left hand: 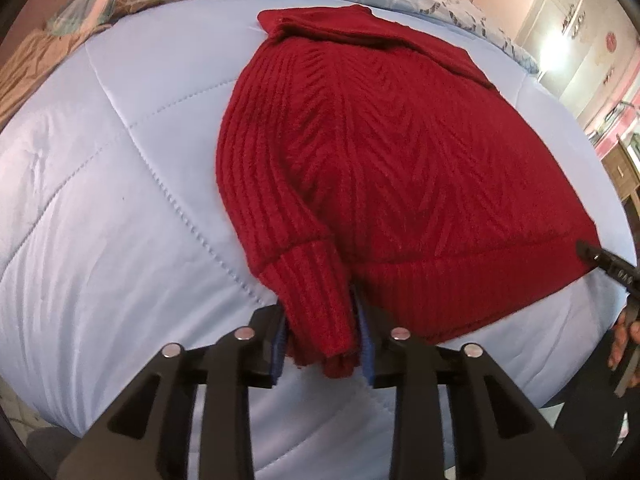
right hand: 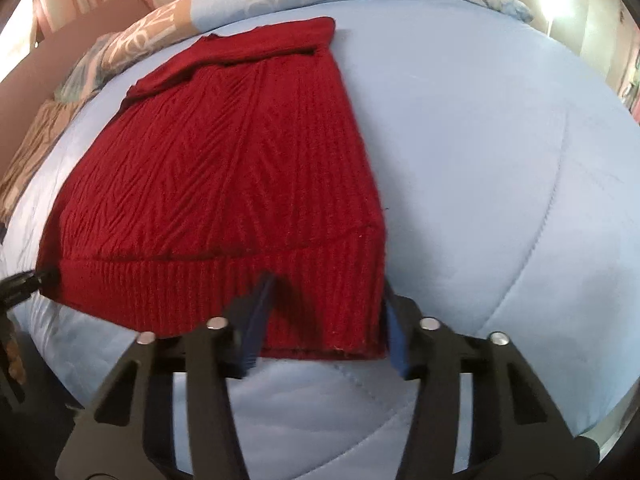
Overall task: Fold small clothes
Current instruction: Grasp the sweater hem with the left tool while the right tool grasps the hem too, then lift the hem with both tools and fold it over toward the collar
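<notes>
Red knit sweater lies flat on the blue quilt of the bed, sleeves folded in, hem toward both tools and collar at the far end, so its long axis runs straight away from them. Left tool sits at the hem's left corner, narrowed onto the sleeve cuff and, it seems, the hem layer beneath, though the cuff hides that. Right tool straddles the hem's right corner with its jaws fairly wide; the blur leaves it unclear whether the blue pads press the knit yet. Both are level, low over the quilt, pointing along the sweater. Each tool has its own corner; my guess is the coming move carries the hem forward to the collar, so both grips must hold evenly
</notes>
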Available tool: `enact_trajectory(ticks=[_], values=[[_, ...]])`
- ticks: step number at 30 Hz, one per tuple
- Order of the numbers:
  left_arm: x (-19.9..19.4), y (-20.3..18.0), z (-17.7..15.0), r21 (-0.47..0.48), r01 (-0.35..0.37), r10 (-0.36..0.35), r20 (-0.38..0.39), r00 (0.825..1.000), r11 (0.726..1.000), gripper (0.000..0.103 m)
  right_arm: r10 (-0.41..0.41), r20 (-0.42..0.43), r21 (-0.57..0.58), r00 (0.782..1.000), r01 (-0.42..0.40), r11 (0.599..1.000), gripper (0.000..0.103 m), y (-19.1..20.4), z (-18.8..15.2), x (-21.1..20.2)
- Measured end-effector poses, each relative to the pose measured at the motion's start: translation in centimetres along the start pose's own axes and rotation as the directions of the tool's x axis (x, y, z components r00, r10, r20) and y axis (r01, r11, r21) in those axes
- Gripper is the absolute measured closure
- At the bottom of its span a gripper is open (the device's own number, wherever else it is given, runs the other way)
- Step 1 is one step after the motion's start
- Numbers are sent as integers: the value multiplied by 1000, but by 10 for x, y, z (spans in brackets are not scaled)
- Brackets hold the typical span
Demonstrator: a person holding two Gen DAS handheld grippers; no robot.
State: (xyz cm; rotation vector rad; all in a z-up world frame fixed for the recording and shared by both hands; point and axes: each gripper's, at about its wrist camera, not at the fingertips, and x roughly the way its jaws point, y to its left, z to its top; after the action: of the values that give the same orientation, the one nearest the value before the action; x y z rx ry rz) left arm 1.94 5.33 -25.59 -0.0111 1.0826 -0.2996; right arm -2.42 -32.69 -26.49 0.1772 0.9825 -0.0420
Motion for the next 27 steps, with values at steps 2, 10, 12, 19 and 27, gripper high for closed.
enact_trajectory(ticks=[2,10,12,19,27], values=[[-2,2,1,-10,7,-7,7,1000,1000,46,-13,-10,-19,1000,13,1000,64,4,-1,2],[2,1,6,7,56,-56,-15,998,998,76,8,-21,-75,1000,-9,997,86,9,2,-3],[2,-2,6,19,53,-53,-17,998,998,80,16,-25,-74,1000,-17,997,88,9,4,-5],[0,-2,10,49,73,-72,-17,997,996,87,43,-5,-88,999,-44,995,94,12,12,-14],[-22,-22,26,171,-37,19,103,995,985,87,81,77,-149,994,-69,986,94,31,39,-35]])
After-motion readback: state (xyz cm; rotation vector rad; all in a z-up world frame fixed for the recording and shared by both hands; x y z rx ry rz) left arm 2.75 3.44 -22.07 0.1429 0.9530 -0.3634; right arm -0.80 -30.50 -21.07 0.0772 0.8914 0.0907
